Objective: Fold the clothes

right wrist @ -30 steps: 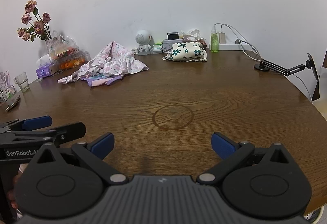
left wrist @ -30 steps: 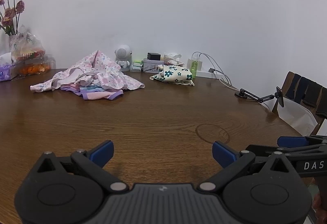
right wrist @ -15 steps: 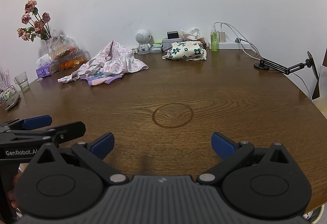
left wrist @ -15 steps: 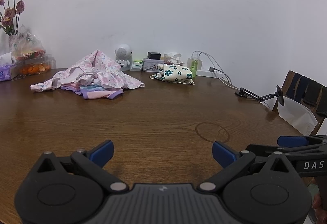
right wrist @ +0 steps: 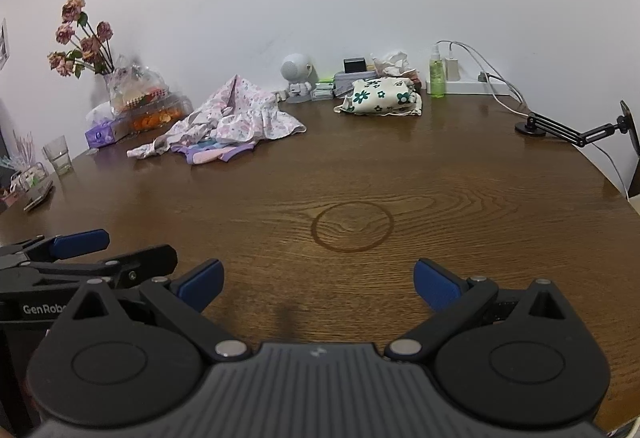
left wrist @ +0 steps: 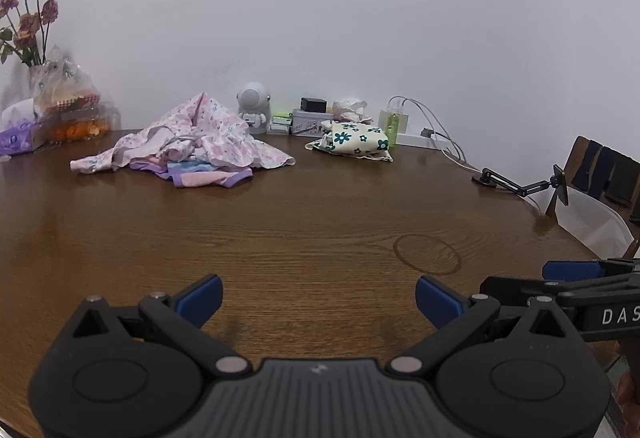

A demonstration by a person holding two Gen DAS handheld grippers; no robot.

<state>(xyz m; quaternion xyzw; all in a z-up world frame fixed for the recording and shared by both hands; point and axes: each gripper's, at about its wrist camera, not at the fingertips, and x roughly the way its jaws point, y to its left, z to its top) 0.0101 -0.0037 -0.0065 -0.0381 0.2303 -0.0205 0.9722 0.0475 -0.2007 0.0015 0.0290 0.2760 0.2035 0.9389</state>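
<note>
- Left wrist view: left gripper (left wrist: 318,298) low over a round table (left wrist: 320,222) of dark, glossy wood grain with a faint ring stain. Matte black frame, blue pads (left wrist: 200,297) spread wide, bare wood between them.
- Same view: heap of clothes (left wrist: 188,144) far across the table, left of centre and well apart from the tongs. Soft, crumpled pink floral cotton peaks over a flatter striped pink-and-purple piece.
- To its right, a folded garment (left wrist: 354,142), cream with teal flowers, plump and squarish, near the wall.
- Right gripper (left wrist: 576,280) enters at the right edge, side-on.
- Right wrist view: right gripper (right wrist: 318,284) has its blue pads far apart, holding nothing, the ring stain just ahead.
- Heap of clothes (right wrist: 236,122) lies far ahead to the left; folded garment (right wrist: 380,100) far ahead, slightly right.
- Left gripper (right wrist: 92,254) pokes in from the left, seen from the side.
- Back edge: dried flowers (right wrist: 80,38), a clear glass (right wrist: 58,154), a green bottle (right wrist: 437,76).
</note>
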